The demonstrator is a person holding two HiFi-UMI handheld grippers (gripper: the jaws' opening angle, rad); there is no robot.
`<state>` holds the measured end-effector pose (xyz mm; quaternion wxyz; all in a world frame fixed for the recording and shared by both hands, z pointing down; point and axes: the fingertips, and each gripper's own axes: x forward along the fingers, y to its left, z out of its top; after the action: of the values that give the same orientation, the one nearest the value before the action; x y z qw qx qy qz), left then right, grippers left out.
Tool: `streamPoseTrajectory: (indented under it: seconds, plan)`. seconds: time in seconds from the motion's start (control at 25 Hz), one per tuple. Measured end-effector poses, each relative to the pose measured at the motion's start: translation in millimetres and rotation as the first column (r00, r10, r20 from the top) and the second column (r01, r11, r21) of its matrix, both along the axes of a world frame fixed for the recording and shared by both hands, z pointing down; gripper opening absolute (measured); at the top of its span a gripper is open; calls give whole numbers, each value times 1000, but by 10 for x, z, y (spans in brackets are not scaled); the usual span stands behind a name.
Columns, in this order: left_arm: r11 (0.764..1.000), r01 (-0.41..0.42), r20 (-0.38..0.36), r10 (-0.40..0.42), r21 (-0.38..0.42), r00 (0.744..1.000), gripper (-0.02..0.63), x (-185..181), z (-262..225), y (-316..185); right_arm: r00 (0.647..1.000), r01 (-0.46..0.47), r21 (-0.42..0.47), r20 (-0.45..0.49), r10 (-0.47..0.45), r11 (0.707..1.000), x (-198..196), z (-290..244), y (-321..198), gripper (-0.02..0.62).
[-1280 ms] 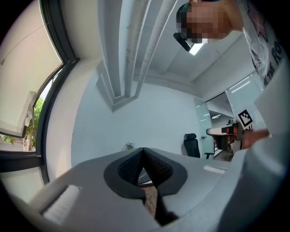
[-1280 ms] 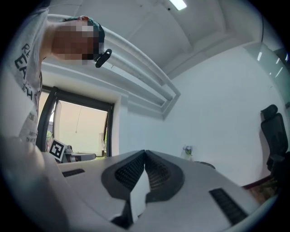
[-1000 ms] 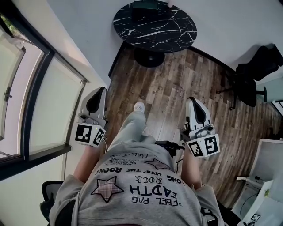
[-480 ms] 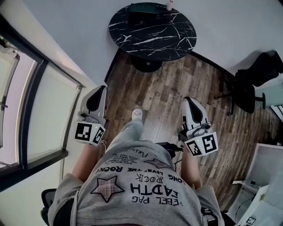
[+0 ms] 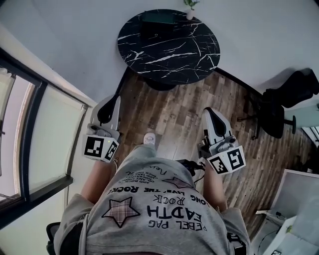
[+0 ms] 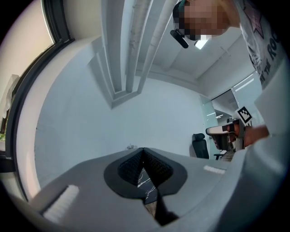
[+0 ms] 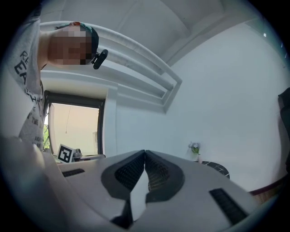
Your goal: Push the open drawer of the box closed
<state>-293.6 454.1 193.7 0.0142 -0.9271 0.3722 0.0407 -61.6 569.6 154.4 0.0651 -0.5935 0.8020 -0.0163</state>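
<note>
Held the left hand-held gripper [image 5: 114, 99] and right hand-held gripper [image 5: 207, 110] above the wood floor [image 5: 174, 104], both clamped shut and empty. Spotted the box [image 5: 159, 18] well ahead on the round marble desk [image 5: 169, 50], by a little plant [image 5: 190, 5].

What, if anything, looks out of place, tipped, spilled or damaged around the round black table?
Nothing stands out. The round table stands level, the dark box and small potted plant sit upright near its far edge, and nothing is spilled. The drawer is too small to judge.
</note>
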Motion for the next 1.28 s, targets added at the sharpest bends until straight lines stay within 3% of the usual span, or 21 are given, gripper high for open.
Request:
streamPoseTrajectory:
  seconds: [0.44,0.84,1.28]
  plan:
    - [1000,4,4,-4,-7,1000,8,295,37,-687,1000,-6,4,27,6,1000,342,14,-689,13]
    - [1000,-19,3,19,-6,1000,8,458,-11,-1011,999,-17,-2,38,17,1000,474,-11,-1022,14]
    - [999,36,12,-35,-41,999,8,466,97,-1330,996,66,-21,59,-65,998,482,79,-1575,14]
